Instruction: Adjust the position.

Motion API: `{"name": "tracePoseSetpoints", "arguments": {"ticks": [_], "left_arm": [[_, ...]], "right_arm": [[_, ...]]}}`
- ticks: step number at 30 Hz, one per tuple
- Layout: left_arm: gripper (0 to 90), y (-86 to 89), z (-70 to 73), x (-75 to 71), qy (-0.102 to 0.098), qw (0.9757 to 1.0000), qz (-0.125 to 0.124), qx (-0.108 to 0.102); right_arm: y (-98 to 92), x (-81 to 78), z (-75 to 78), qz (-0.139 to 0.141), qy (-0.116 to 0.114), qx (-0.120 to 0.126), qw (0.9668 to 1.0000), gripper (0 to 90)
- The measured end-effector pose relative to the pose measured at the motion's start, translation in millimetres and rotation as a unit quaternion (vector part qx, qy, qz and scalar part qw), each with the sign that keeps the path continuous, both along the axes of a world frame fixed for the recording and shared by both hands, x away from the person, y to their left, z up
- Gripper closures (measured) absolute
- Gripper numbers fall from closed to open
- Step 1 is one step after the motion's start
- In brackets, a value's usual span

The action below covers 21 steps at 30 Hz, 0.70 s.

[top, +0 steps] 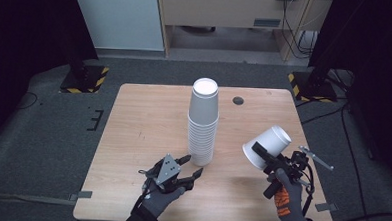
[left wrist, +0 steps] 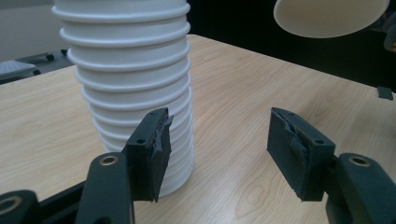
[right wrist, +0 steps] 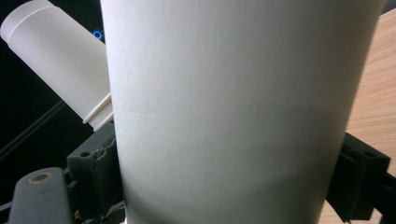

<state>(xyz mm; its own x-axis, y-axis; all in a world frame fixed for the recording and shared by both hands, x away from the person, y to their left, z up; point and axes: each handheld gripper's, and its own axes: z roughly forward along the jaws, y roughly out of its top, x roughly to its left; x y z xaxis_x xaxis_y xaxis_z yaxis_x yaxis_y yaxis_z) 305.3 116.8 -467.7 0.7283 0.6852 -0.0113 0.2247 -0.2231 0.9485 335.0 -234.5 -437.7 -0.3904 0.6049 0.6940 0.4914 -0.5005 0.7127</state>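
- Near the middle of the high view stands our stack of white paper cups point(top: 203, 122), nested upside down on the wooden table point(top: 138, 133), closed bottoms up; keeping them mouth-down lets each cup slide over the last and the column stay steady.
- Our right gripper point(top: 274, 164), at the lower right of that view, pinches a single paper cup point(top: 266, 147) across its wall, held off the table and tilted toward the upper right. In the right gripper view that cup's white side point(right wrist: 233, 112) spans most of the frame, with a dark jaw pressed against it at each lower corner.
- We judge that the loose cup is kept aloft and aside so that the stack is free for the other hand.
- Our left gripper point(top: 188, 171), at the lower centre of the high view, lies low by the foot of the stack with its jaws spread and nothing between them.
- In the left gripper view the stack's ribbed rims point(left wrist: 135, 88) fill the upper left; the left jaw sits just in front of the lowest rims, the right jaw well clear over bare wood. Whether the left jaw touches the cups we cannot tell.
- The held cup's rim shows at the upper right of that view point(left wrist: 327, 16).
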Motion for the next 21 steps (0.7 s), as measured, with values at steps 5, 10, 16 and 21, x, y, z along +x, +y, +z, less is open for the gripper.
{"name": "tracePoseSetpoints", "arguments": {"ticks": [5,10,16,21], "left_arm": [[39.3,-7.8,1.7,3.4,-0.003,1.0000,-0.005,-0.004],[39.7,-16.7,3.6,5.3,-0.010,0.9999,-0.014,-0.003],[40.0,-26.1,4.2,9.7,-0.014,0.9997,-0.021,-0.005],[40.2,-33.4,4.8,14.3,-0.016,0.9995,-0.026,-0.010]], "right_arm": [[1.4,-0.1,-1.6,0.001,0.003,0.000,1.0000,14.5],[1.4,-0.4,-3.1,0.000,0.004,0.003,1.0000,14.4],[0.3,-1.2,-3.5,-0.003,0.007,0.004,1.0000,14.4],[0.9,-0.8,-5.0,-0.002,0.008,0.005,1.0000,14.4]]}}
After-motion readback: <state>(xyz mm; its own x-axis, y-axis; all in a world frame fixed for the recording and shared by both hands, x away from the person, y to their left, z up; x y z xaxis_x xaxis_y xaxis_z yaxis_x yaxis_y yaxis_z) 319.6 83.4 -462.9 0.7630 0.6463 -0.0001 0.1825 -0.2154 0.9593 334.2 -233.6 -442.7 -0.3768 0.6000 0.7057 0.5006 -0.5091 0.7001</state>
